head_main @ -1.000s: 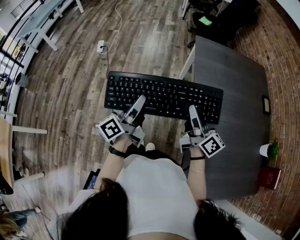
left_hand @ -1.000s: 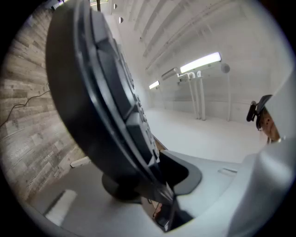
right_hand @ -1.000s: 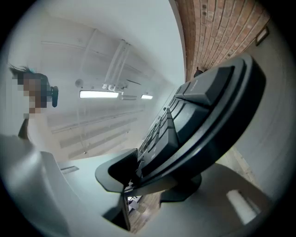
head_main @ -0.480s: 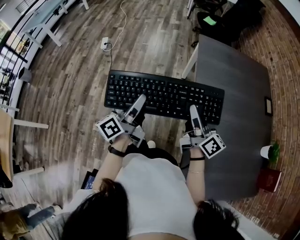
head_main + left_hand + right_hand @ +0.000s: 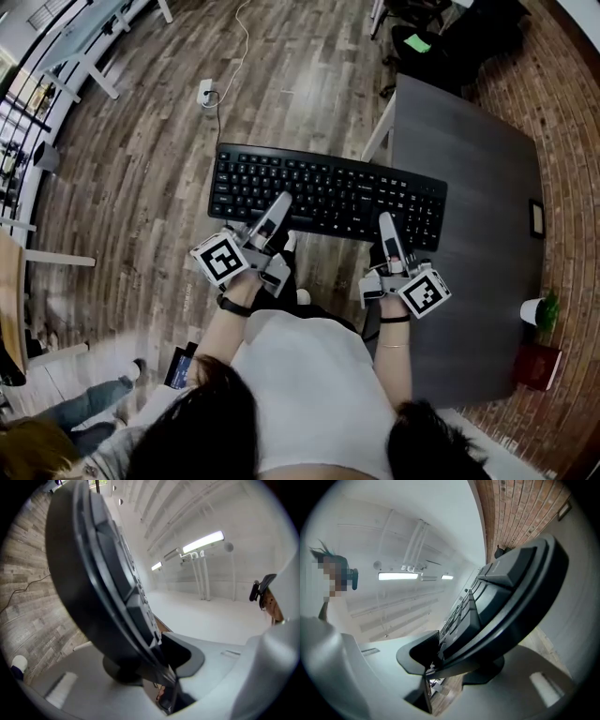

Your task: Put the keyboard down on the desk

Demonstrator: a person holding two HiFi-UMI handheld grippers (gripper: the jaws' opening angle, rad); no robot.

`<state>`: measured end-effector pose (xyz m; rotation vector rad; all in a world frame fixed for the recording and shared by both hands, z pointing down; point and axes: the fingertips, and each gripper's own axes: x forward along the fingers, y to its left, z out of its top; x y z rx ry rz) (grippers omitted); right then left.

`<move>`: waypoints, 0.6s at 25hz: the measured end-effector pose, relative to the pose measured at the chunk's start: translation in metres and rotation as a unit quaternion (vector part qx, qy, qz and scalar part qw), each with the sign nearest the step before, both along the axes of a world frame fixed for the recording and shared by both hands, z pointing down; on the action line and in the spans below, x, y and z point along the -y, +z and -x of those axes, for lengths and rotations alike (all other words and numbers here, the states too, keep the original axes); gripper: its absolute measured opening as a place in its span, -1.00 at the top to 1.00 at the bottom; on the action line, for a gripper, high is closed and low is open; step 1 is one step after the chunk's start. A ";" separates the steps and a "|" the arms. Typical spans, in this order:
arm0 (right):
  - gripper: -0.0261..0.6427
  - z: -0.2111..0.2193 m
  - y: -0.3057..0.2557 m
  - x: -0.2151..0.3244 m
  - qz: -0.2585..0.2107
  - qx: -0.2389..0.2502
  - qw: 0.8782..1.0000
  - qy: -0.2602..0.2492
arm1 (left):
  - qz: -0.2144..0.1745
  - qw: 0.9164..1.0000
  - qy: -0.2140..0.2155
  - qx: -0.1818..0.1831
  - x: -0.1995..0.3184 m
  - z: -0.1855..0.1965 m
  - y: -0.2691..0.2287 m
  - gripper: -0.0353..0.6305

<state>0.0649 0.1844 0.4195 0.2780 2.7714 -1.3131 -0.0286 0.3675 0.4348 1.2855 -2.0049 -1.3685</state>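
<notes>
A black keyboard hangs level in the air, its left part over the wooden floor and its right end over the dark grey desk. My left gripper is shut on the keyboard's near edge, left of the middle. My right gripper is shut on the same edge further right. In the left gripper view the keyboard fills the jaws edge-on, pinched between both fingers. The right gripper view shows the keyboard clamped the same way, keys facing up.
A small framed picture, a white pot with a plant and a red box sit along the desk's right side. A cable and plug lie on the floor. Another person's legs show at bottom left. A chair stands beyond the desk.
The keyboard and both grippers hold nearly still. Another person's legs have come further into view at the bottom left.
</notes>
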 end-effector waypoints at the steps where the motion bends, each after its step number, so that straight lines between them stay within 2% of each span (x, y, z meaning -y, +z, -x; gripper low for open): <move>1: 0.52 0.008 0.002 0.003 0.001 0.000 1.000 0.002 | 0.000 1.000 0.002 0.001 0.003 0.008 0.001 0.42; 15: 0.52 0.155 -0.006 0.028 0.002 -0.002 0.999 0.045 | 0.005 0.999 0.044 -0.002 0.037 0.171 -0.004 0.42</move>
